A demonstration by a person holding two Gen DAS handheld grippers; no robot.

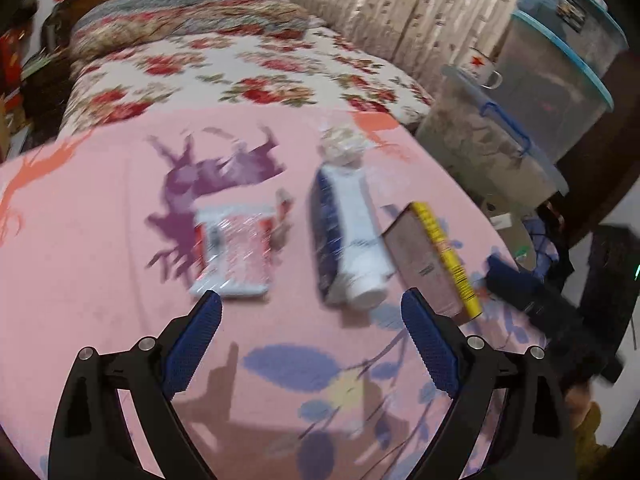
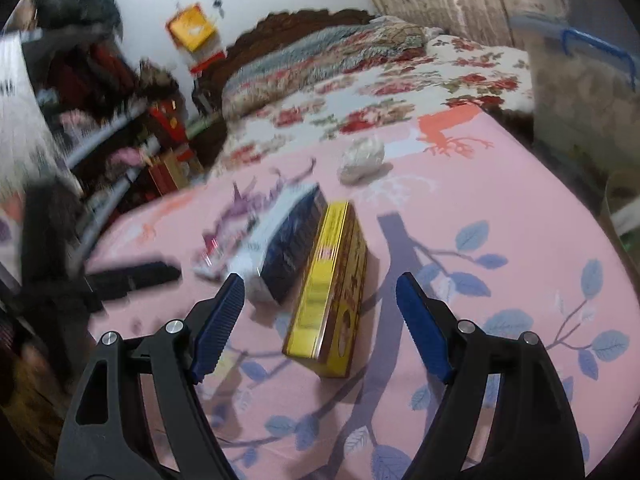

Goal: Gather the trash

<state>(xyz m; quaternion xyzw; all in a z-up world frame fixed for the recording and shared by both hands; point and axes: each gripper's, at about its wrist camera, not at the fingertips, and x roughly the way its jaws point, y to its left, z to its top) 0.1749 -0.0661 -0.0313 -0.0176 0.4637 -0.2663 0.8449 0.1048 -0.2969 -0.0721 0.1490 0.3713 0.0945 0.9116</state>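
Observation:
Several pieces of trash lie on the pink bed sheet (image 1: 100, 260). A red and white plastic packet (image 1: 234, 256) sits just ahead of my left gripper's left fingertip. To its right are a white and dark blue wrapped pack (image 1: 352, 240), a yellow and brown box (image 1: 436, 260) and, farther back, a crumpled white wad (image 1: 340, 144). My left gripper (image 1: 312, 308) is open above the sheet and holds nothing. My right gripper (image 2: 320, 282) is open with the yellow box (image 2: 332, 292) lying between its fingers, pads apart from it. The blue pack (image 2: 288, 248) and white wad (image 2: 362, 160) lie beyond.
Stacked storage bins with blue lids (image 1: 560, 80) and an enamel mug with a red star (image 1: 478, 66) stand to the right of the bed. A floral quilt (image 1: 240, 68) covers the far end. Cluttered shelves (image 2: 120, 120) line the left side in the right wrist view.

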